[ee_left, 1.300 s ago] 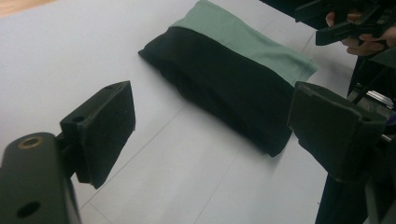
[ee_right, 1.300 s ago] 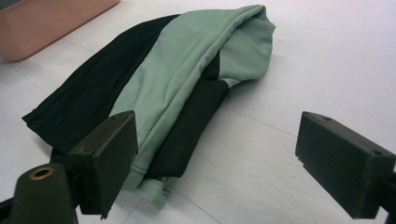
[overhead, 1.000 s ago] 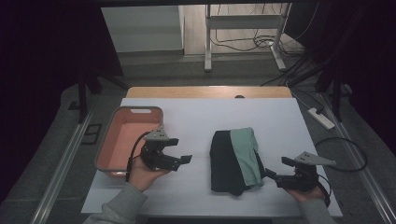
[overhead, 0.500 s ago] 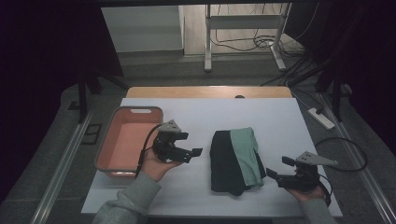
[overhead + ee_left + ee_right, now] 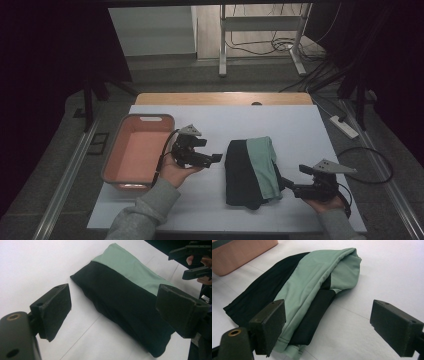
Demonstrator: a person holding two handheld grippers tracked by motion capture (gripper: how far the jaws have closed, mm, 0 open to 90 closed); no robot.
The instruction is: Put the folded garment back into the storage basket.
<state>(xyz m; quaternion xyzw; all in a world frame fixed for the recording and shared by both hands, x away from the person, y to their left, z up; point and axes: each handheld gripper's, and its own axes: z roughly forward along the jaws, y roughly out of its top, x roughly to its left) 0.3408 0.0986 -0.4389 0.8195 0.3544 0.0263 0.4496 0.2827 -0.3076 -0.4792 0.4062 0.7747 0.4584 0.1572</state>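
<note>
1. A folded black-and-green garment (image 5: 251,170) is lying on the white worktop (image 5: 300,130), toward its near right part, its green panel on the right side in the high view.
2. The left gripper (image 5: 216,158) is hovering just left of the garment, its jaws released and spread wide, gripping nothing; in the left gripper view the garment (image 5: 130,300) is sitting between and beyond the two pads, not touching them.
3. The right gripper (image 5: 285,184) is sitting at the garment's near right corner, jaws likewise released and holding nothing; in the right gripper view the left pad is lying just beside the garment's (image 5: 307,287) hem, though contact cannot be told.
4. A salmon-pink plastic tub (image 5: 120,165) is standing on the worktop's left edge, well apart from the garment, behind the left hand (image 5: 175,172).
</note>
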